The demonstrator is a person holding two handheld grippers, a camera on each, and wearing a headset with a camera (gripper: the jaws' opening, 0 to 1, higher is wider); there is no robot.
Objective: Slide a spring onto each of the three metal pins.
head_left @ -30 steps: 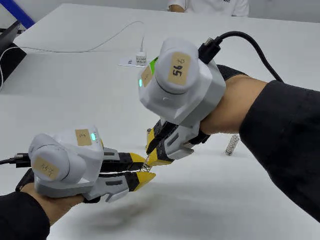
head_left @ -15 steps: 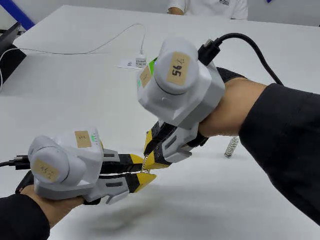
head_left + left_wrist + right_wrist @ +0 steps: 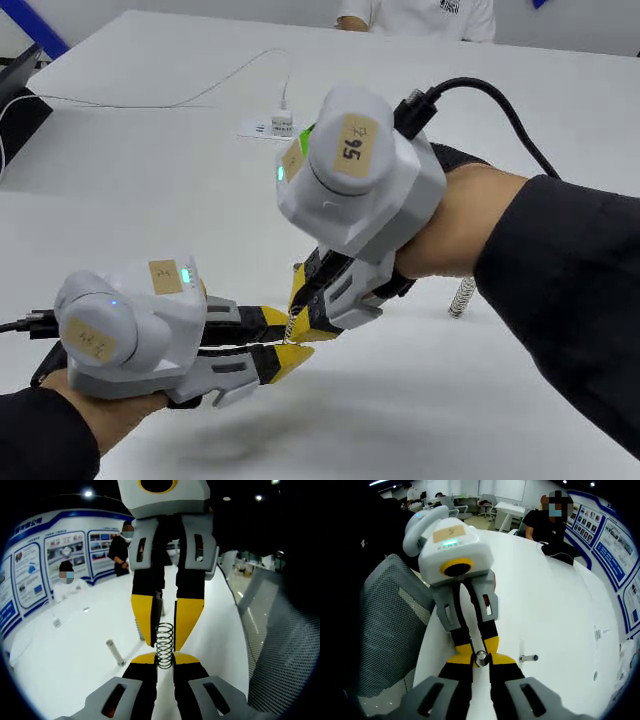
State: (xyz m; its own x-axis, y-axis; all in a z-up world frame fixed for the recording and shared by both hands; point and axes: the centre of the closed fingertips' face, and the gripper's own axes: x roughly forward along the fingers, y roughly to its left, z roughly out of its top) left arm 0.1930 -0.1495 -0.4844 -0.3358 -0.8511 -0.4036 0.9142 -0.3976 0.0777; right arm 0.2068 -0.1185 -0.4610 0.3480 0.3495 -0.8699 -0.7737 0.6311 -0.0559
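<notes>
Your left gripper (image 3: pixel 165 658) and right gripper (image 3: pixel 481 663) each clamp one end of the spring (image 3: pixel 164 645), its long axis running from one gripper to the other. The right one's tag (image 3: pixel 354 146) reads 56.

The left gripper (image 3: pixel 288 336) and right gripper (image 3: pixel 302 302) meet tip to tip on a held spring (image 3: pixel 164 645), barring passage between. Around them the surface (image 3: pixel 150 190) lies open save one loose spring (image 3: pixel 461 297).

A silvery coil spring (image 3: pixel 164 649) is standing pinched between the left gripper's (image 3: pixel 164 659) fingertips, rising between the right gripper's (image 3: pixel 165 640) yellow fingertips.
</notes>
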